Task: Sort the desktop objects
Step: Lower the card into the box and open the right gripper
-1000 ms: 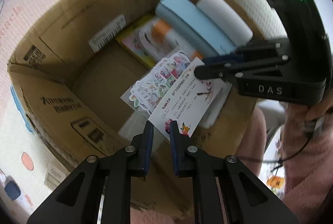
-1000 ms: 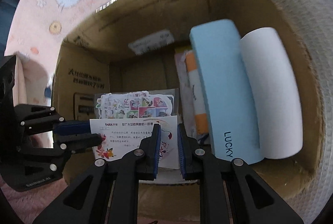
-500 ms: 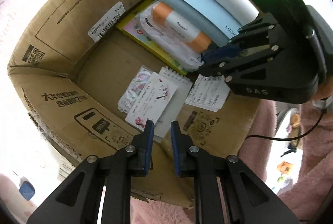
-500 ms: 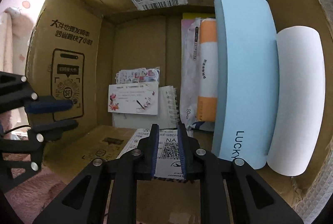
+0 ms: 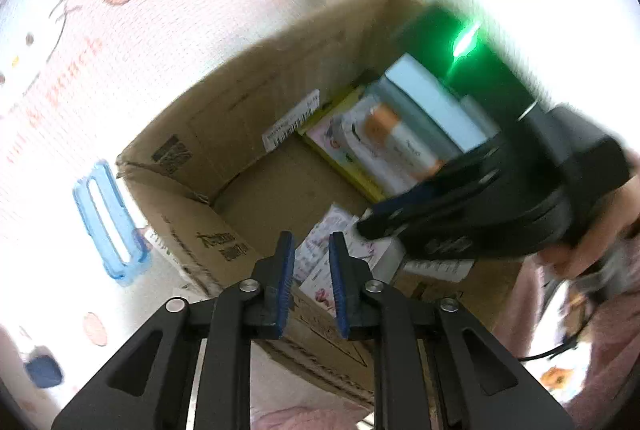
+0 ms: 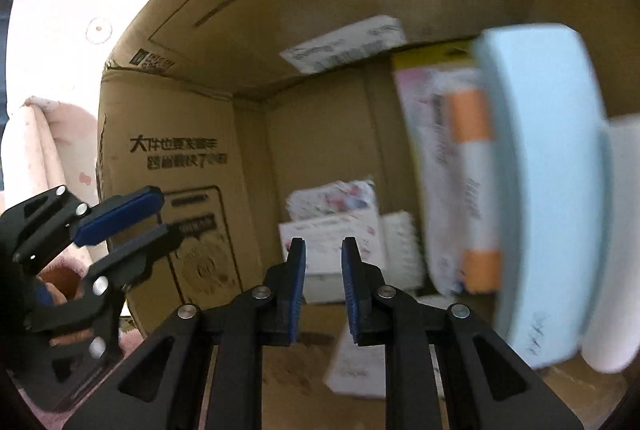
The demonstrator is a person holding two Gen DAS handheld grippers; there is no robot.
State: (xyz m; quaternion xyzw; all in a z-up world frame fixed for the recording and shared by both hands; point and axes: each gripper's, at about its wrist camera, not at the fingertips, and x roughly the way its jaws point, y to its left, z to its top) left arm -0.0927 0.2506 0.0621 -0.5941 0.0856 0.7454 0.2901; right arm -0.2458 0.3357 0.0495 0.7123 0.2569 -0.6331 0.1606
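Pink cartoon-printed fabric (image 5: 72, 42) is spread under an open cardboard box (image 5: 240, 134), which fills most of both views. Against the right side of the box, a pale blue case (image 6: 548, 190) is stood on edge, with a white roll (image 6: 616, 242) beyond it and an orange-and-white pack (image 6: 476, 190) in clear wrap just to its left, over a yellow-edged booklet (image 5: 340, 158). On the box floor, a printed white card (image 6: 332, 242) is laid over a sticker sheet (image 6: 336, 196) and a spiral notepad (image 6: 400, 250); a paper slip (image 6: 356, 370) is seen nearer, at the near wall. A blue plastic buckle (image 5: 108, 222) is left on the fabric outside the box, to its left. The right gripper (image 6: 323, 290) is lowered inside the box above the card, its jaws a narrow gap apart with nothing between them. The left gripper (image 5: 311, 282) is held over the near rim; its jaws, having just been closing, are slightly parted and empty. Both frames are blurred by motion.
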